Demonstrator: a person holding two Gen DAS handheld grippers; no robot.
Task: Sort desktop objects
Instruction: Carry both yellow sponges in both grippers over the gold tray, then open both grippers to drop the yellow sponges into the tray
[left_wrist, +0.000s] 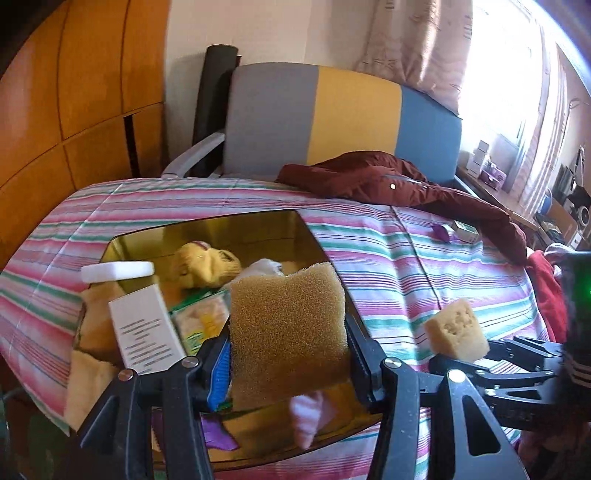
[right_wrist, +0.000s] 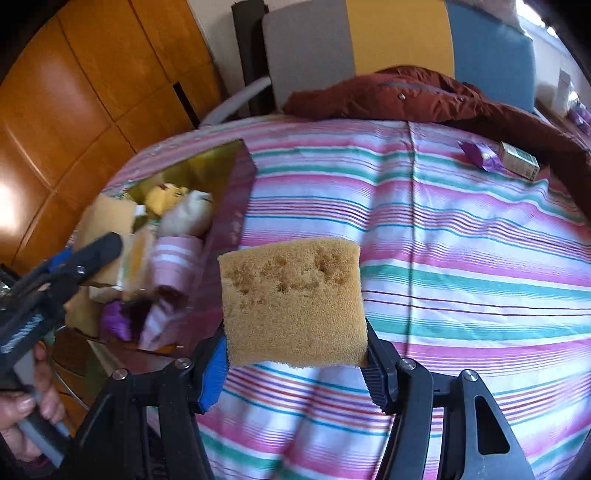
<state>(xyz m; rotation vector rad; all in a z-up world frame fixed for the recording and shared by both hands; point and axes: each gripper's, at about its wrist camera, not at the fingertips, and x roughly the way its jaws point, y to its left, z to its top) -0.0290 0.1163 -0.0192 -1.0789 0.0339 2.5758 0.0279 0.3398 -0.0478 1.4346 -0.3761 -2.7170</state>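
In the left wrist view my left gripper (left_wrist: 288, 354) is shut on a tan sponge (left_wrist: 288, 325), held over the near edge of a gold-lined box (left_wrist: 229, 229). The box holds a white carton (left_wrist: 147, 328), a yellow plush (left_wrist: 207, 266), socks and packets. At the right of that view my right gripper (left_wrist: 476, 354) carries a second tan sponge (left_wrist: 458, 332). In the right wrist view my right gripper (right_wrist: 293, 365) is shut on that pitted sponge (right_wrist: 291, 302), above the striped cloth (right_wrist: 461, 258) just right of the box (right_wrist: 236, 206).
A purple wrapper (right_wrist: 480, 157) and a small green carton (right_wrist: 519, 160) lie at the cloth's far right. A maroon jacket (right_wrist: 424, 96) is draped along the back edge in front of a grey, yellow and blue chair (right_wrist: 399, 33). A hand (right_wrist: 33, 410) grips the left tool.
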